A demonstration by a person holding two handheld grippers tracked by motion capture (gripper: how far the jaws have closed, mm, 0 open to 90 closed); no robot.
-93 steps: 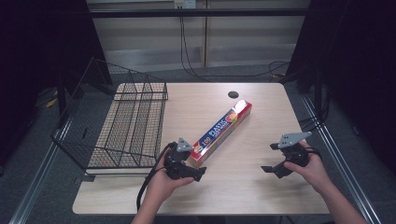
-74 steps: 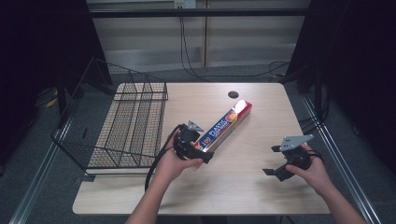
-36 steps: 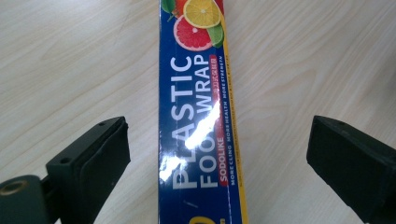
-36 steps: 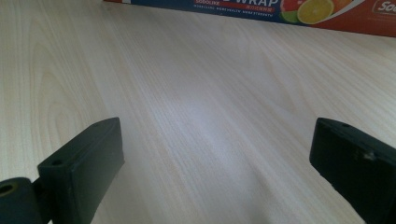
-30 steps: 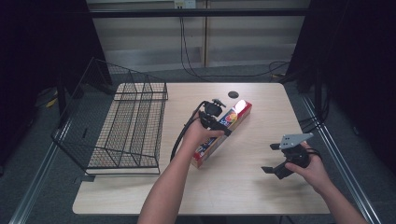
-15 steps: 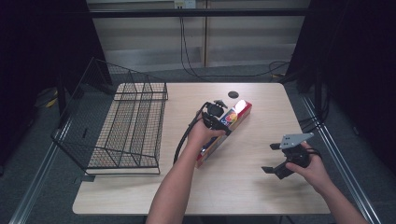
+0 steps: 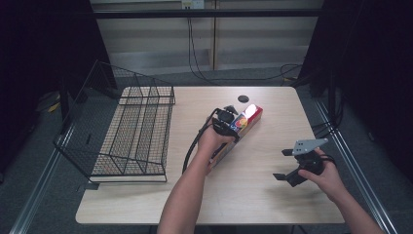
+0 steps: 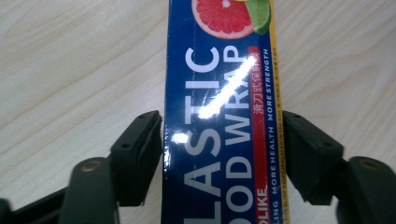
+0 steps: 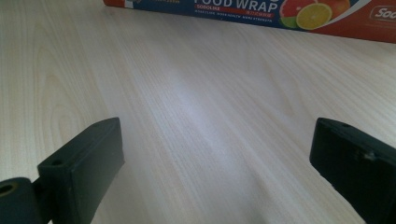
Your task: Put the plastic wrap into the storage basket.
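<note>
A long blue and red plastic food wrap box (image 7: 249, 114) lies slantwise on the middle of the wooden table (image 7: 263, 204). My left gripper (image 7: 229, 122) reaches down over its far half. In the left gripper view the box (image 8: 219, 70) runs between the two black jaws of the left gripper (image 8: 222, 135). The jaws have just been closing and now press on its two long sides. My right gripper (image 7: 281, 165) rests at the table's right, open, apart from the box. In the right gripper view bare wood lies between the jaws of the right gripper (image 9: 217, 158), with the box (image 9: 261, 9) farther off.
A black wire dish rack (image 7: 131, 131) takes up the table's left side, with a taller wire frame behind it. A small black round cap (image 7: 243, 98) sits in the tabletop beyond the box. Cables hang behind the table.
My left hand travelled from the box's near end up to its far half, sank onto it, and its jaws came together on the box. The right hand stayed put.
</note>
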